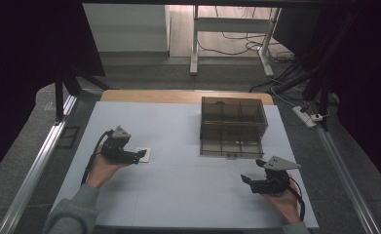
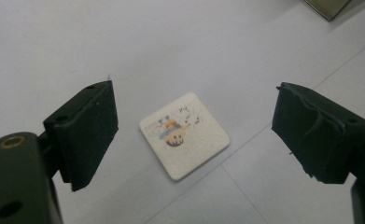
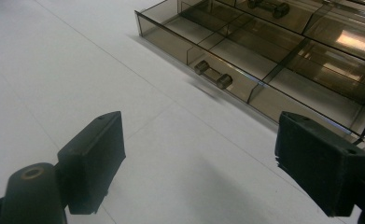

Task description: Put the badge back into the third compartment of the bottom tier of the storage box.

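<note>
We're lining up the left gripper point(image 2: 194, 135) on the small square coaster point(image 2: 185, 135), a white tile with a cartoon print, lying flat on the white table point(image 1: 178, 185) left of centre. In the left gripper view it sits between our jaws, which are spread wide with nothing pinched; pads not touching it. In the high view the coaster point(image 1: 144, 154) is just past the gripper tips point(image 1: 138, 156).

Right gripper point(image 1: 250, 181) is parked near the front right, jaws spread and empty, pointing at the smoked clear drawer organiser point(image 1: 233, 127). Its bottom drawer point(image 3: 245, 56) is pulled out, small knob handle point(image 3: 213, 74) facing us.

Notes for the pick, as we read it:
- coaster is thin and flat, so we need the pads down at table level, or tip one edge up first
- it's rotated diagonal to the jaws; roll the wrist so the pads meet two parallel edges, not corners
- close slowly, it will likely skate on the smooth table
- keep the right gripper clear of the open drawer, the probable drop spot
</note>
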The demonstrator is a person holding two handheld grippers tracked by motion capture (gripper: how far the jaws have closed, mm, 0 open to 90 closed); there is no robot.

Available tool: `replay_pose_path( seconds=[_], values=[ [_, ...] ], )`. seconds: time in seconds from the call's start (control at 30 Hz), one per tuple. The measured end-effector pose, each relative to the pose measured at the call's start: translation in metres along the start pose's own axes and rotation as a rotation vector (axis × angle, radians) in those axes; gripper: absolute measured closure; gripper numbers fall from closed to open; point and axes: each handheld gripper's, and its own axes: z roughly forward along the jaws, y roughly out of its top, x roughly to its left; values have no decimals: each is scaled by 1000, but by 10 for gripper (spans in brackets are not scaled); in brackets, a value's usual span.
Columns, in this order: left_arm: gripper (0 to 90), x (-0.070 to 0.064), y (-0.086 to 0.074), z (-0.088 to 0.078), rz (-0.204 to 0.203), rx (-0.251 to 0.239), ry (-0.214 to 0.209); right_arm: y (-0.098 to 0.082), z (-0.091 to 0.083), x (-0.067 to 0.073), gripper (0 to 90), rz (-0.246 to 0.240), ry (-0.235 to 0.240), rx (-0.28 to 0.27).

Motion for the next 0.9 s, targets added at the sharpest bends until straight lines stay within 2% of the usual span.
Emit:
replay_pose_path(
  seconds=[0.17,0.57,0.73,0.9],
  values=[
    [144,-1,3,7,14,24,11,0,0,0,158,0,-6,9],
    [143,0,14,25,-3,50,15,-1,2,0,158,-3,-4,17],
    [140,2,15,36,-19,83,22,-2,2,0,158,-5,-4,19],
    [131,5,13,40,-46,102,25,-2,3,1,158,-7,-2,25]
  ],
)
